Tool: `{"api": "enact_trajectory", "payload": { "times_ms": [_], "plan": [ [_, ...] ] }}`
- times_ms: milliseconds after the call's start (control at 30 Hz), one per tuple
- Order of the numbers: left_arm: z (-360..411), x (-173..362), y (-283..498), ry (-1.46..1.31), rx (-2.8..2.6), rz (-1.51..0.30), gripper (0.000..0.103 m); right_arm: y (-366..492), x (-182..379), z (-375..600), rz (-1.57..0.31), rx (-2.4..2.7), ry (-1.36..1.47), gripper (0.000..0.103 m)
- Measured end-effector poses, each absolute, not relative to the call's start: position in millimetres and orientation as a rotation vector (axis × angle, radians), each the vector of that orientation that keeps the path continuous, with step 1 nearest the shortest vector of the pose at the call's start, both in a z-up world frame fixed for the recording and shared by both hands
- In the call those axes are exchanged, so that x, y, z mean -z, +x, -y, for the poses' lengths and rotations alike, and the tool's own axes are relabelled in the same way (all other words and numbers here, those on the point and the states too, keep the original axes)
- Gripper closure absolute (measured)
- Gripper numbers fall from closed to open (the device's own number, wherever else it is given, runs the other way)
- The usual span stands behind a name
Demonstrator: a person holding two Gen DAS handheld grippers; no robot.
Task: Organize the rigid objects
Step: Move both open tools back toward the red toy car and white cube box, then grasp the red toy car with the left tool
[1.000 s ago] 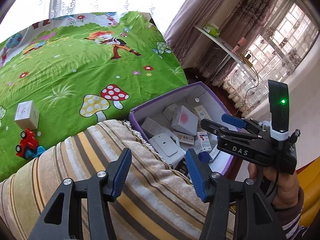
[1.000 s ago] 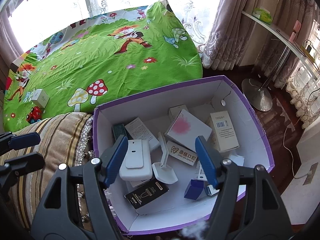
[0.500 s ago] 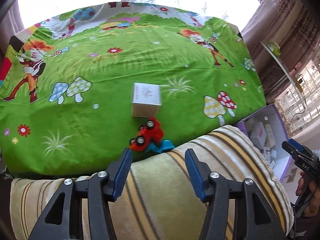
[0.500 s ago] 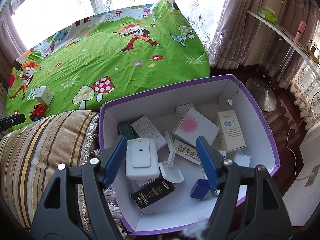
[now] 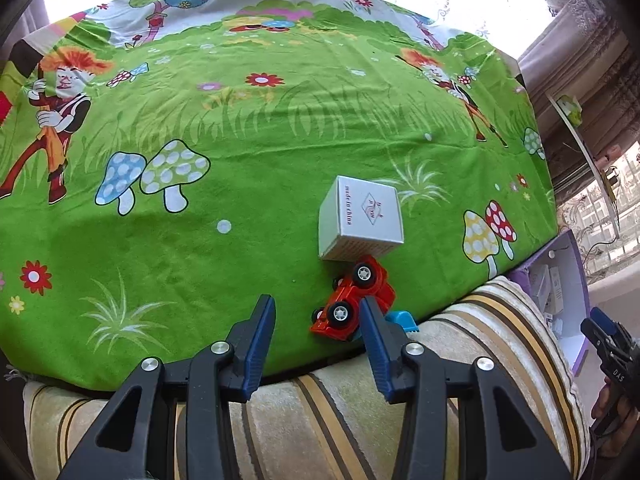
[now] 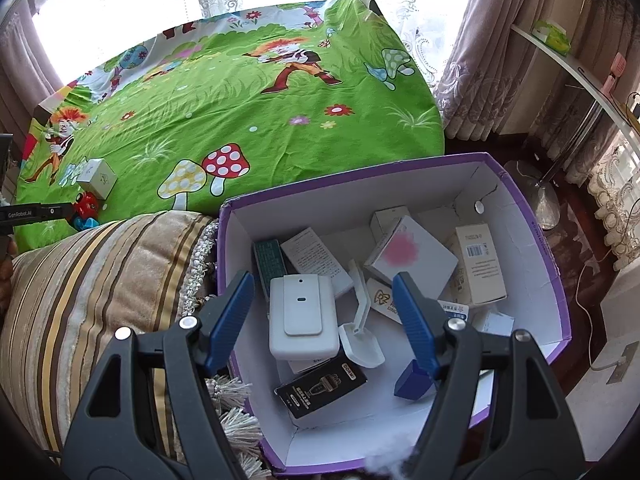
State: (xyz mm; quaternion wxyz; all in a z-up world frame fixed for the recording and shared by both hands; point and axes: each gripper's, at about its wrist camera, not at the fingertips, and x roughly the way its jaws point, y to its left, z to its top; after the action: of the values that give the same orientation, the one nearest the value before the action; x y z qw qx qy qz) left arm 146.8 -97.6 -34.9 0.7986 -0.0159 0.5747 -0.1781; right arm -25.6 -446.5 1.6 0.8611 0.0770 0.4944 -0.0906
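Observation:
A red toy car (image 5: 352, 300) lies on its side on the green cartoon bedsheet (image 5: 240, 140), touching a small white box (image 5: 360, 220) behind it. My left gripper (image 5: 318, 320) is open and empty just in front of the car, its right finger overlapping the car's edge. My right gripper (image 6: 322, 304) is open and empty above the purple box (image 6: 532, 224), which holds several small cartons and a white device (image 6: 300, 316). The car (image 6: 86, 204) and the white box (image 6: 98, 178) also show far left in the right wrist view.
A striped cushion (image 6: 88, 280) lies between the bedsheet and the purple box. A blue toy piece (image 5: 402, 318) sits beside the car. Curtains, a white shelf (image 6: 568, 68) and a floor stand base (image 6: 540, 200) are to the right.
My left gripper has swung left from the purple box to the red car and white box, moving closer to them. My right gripper has stayed above the purple box, shifting slightly.

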Motion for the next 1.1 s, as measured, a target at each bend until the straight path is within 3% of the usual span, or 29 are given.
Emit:
{"api": "enact_trajectory", "payload": {
  "times_ms": [467,633,867,1100],
  "plan": [
    [53,52,189,-0.189,0.262,-1.264,0.057,-17,-4,429,-1.043,0.16,0.131,0.028],
    [40,37,178,-0.22,0.272,-1.194,0.057,-6,-11,417,-1.032,0.135,0.107,0.028],
    [81,8,148,0.023,0.445,-1.052,0.057,24,-21,382,-1.017,0.04,0.049,0.028],
    [112,14,153,0.16,0.5,-1.036,0.058,53,-26,341,-1.01,-0.06,-0.033,0.028]
  ]
}}
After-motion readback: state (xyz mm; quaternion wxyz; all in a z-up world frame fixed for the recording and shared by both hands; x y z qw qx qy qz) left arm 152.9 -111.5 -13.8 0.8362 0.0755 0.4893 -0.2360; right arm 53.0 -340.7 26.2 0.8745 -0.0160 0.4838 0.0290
